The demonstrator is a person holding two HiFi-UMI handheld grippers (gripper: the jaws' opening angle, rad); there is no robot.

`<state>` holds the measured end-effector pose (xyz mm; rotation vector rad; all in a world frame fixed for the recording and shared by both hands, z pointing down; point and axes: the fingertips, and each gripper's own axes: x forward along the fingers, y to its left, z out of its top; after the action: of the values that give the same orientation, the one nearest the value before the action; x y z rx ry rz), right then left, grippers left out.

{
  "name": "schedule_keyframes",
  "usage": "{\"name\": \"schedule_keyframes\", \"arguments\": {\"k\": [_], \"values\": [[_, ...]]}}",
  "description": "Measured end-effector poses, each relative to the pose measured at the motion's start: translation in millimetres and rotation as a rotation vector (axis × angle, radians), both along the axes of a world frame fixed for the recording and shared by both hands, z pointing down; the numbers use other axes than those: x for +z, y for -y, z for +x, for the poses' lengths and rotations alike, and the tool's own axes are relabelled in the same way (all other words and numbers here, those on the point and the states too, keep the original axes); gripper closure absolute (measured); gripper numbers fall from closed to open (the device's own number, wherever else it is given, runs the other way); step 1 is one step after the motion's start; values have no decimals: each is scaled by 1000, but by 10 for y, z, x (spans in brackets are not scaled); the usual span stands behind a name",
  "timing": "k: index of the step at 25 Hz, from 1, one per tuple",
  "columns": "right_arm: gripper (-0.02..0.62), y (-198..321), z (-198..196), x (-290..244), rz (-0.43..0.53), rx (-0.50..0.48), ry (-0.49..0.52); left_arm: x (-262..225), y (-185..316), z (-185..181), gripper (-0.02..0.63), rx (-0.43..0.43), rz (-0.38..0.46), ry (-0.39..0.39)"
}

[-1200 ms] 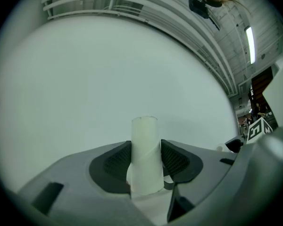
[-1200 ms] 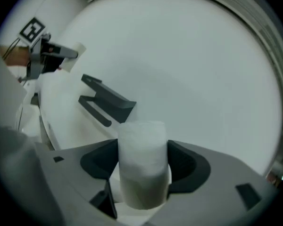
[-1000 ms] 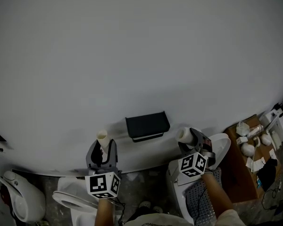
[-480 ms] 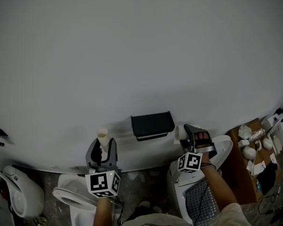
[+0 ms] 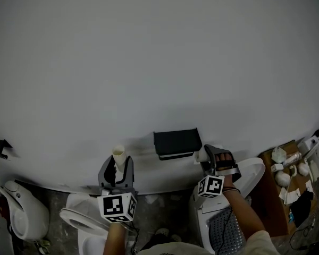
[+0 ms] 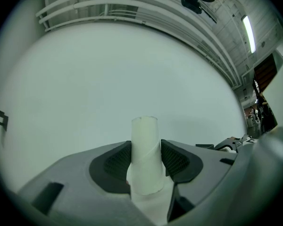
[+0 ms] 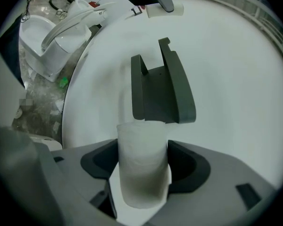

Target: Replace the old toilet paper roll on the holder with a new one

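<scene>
A black paper holder (image 5: 175,142) hangs on the white wall, and I see no roll on it. My left gripper (image 5: 117,168) is shut on a bare cardboard tube (image 5: 118,156), which stands upright between the pads (image 6: 112,163), left of the holder. My right gripper (image 5: 207,156) is shut on a full white toilet paper roll (image 5: 202,154), just off the holder's right end. In the right gripper view the roll (image 7: 142,166) fills the gap between the jaws, and the holder (image 7: 160,86) lies close beyond it. The tube (image 6: 145,154) pokes past the left jaws towards the plain wall.
A white toilet (image 5: 21,217) and a loose toilet seat (image 5: 77,219) sit low on the left. Another toilet (image 5: 252,171) stands under my right arm. A cardboard box (image 5: 290,169) with small items is at the far right. A small black bracket (image 5: 0,146) is fixed on the wall, far left.
My right gripper has rolled and brought the roll left, closer to the holder's right end. The left gripper and its tube have kept still.
</scene>
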<state>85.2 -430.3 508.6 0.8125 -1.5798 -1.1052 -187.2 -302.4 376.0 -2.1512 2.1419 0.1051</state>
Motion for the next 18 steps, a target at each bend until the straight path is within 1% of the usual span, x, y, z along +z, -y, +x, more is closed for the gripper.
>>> {"name": "schedule_keyframes", "arguments": {"k": [10, 14, 18], "values": [[291, -44, -313, 120, -10, -48, 29, 39, -176, -179, 408, -54, -17, 14], [293, -73, -428, 148, 18, -60, 28, 62, -270, -267, 408, -76, -26, 24], [293, -110, -597, 146, 50, -100, 8, 74, -354, -356, 408, -101, -29, 24]]}}
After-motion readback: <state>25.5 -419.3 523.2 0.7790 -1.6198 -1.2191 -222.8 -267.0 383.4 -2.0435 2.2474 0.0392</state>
